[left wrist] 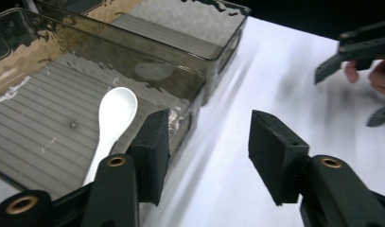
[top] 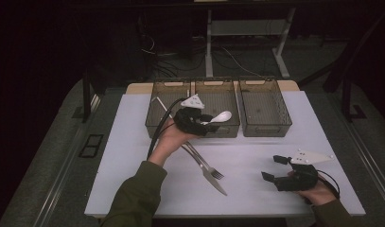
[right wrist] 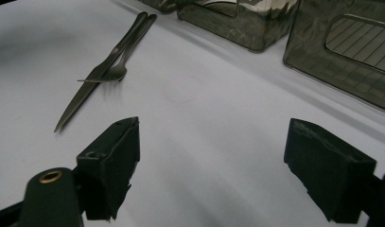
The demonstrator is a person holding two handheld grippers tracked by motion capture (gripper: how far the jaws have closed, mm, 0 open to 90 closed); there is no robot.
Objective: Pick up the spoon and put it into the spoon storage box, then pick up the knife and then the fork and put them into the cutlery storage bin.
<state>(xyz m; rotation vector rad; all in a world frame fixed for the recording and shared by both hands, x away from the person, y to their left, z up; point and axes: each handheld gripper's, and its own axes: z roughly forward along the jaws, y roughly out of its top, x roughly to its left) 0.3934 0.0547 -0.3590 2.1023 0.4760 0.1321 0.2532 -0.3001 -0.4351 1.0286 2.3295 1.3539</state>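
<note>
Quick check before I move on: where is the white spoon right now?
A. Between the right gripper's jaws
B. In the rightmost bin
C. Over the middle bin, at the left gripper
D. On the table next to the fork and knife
C: the white spoon hangs over the middle bin beside the open left gripper; the fork and knife lie on the table.

Count, per kind:
- Bins — three smoky see-through ones in a row at the far edge of the tabletop [top: 133, 156]: left bin [top: 158, 101], middle bin [top: 219, 97], right bin [top: 265, 106].
- White spoon [left wrist: 115, 109] — one, over the middle bin.
- Metal fork [top: 205, 163] — one, lying on the tabletop.
- Metal knife [top: 217, 182] — one, crossed with the fork.
- Tools — two: left tool [top: 206, 124], right tool [top: 273, 168], one per hand.
- Cutlery total: three pieces, two metal plus one white.
</note>
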